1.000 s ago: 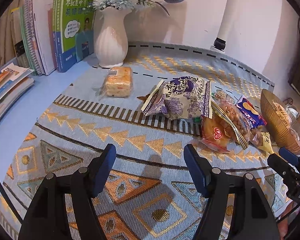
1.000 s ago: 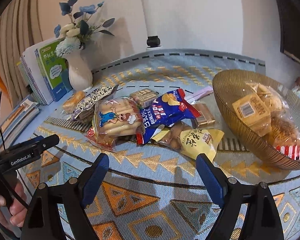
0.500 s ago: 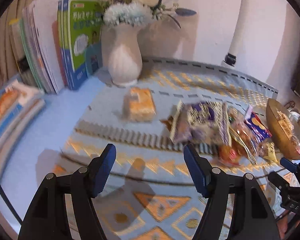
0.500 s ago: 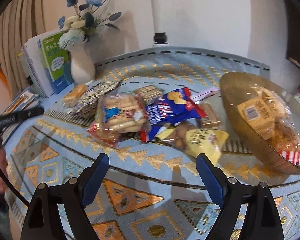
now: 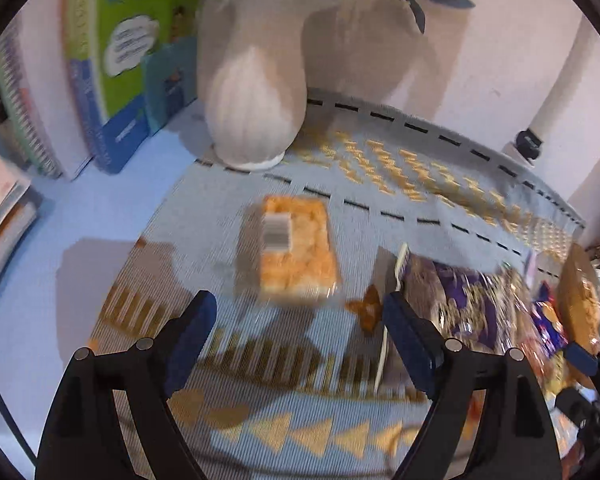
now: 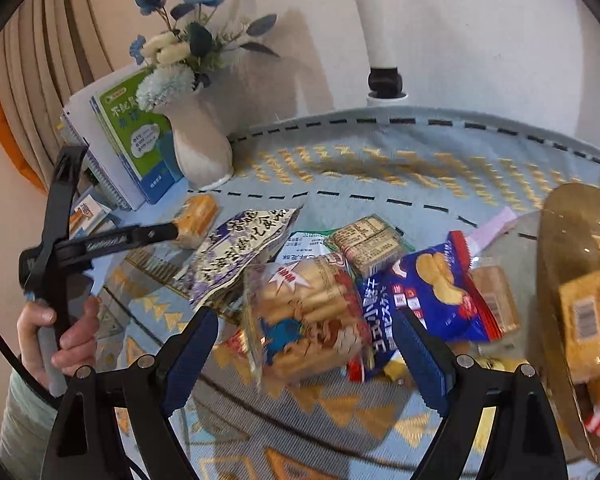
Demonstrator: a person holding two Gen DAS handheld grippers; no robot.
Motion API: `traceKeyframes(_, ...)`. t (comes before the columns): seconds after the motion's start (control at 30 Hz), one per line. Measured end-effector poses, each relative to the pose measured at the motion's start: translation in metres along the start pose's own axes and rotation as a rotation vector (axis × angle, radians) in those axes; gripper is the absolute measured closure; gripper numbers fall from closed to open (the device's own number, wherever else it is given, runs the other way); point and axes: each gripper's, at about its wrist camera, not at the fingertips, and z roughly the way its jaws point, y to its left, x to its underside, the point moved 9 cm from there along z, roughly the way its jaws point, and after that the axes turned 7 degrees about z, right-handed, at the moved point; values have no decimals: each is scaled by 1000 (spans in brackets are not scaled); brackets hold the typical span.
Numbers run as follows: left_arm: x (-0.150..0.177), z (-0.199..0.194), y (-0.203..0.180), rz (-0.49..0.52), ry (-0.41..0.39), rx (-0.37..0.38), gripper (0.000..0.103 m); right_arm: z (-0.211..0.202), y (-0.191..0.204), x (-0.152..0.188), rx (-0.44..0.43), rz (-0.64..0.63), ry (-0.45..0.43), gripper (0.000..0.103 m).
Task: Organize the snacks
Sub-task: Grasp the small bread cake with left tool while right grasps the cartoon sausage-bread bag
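Observation:
An orange cracker packet (image 5: 292, 248) with a barcode label lies alone on the patterned mat (image 5: 380, 168), just ahead of my left gripper (image 5: 300, 320). That gripper's jaws are opening, and nothing is between them. My right gripper (image 6: 304, 344) stands open over the snack pile. A clear bag of biscuit sticks (image 6: 300, 312) shows between its fingers, and the pads do not press on it. A blue chip packet (image 6: 432, 288) lies to its right and a purple-and-white packet (image 6: 240, 248) to its left. The amber bowl (image 6: 556, 216) at far right holds wrapped snacks.
A white vase (image 5: 252, 92) of flowers stands just behind the orange packet, with upright books (image 5: 112, 60) to its left. A stack of booklets (image 5: 0, 208) lies at the left edge. A hand (image 6: 60, 332) grips the left tool's handle. A white pole (image 6: 384, 80) rises at the back.
My left gripper has moved forward toward the orange packet and the vase, and its jaws stand wider. My right gripper has moved forward over the snack pile, so the biscuit-stick bag now sits between its fingers.

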Motion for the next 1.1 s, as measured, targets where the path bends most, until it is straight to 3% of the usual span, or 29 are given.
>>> traceKeyframes(0.17,-5,32,-11,44,44,-32,22,24,-7,-3,-2,7,46,16)
traceKeyframes(0.27,-1,45,-13,81,80,-83,48,34,-9,-2,0,2,60,16)
traceKeyframes(0.33,-4,45,-10,51,55,-68,54,36,-5,-1,25,-40,52,16)
traceKeyframes(0.43,-3,43,-8,41,45,-71,56,39,0,1,57,-94,62,16)
traceKeyframes(0.47,-2,41,-8,42,41,-75,56,41,3,2,72,-117,60,22)
traceKeyframes(0.5,-1,38,-9,42,37,-73,57,42,5,4,70,-130,69,37)
traceKeyframes(0.6,7,23,-14,48,21,-47,57,42,9,7,103,-173,64,42)
traceKeyframes(0.83,34,-38,-19,37,-64,-9,57,-8,22,32,55,-239,17,45)
traceKeyframes(1.1,91,-67,-55,35,-63,93,57,-46,17,113,97,-437,108,44)
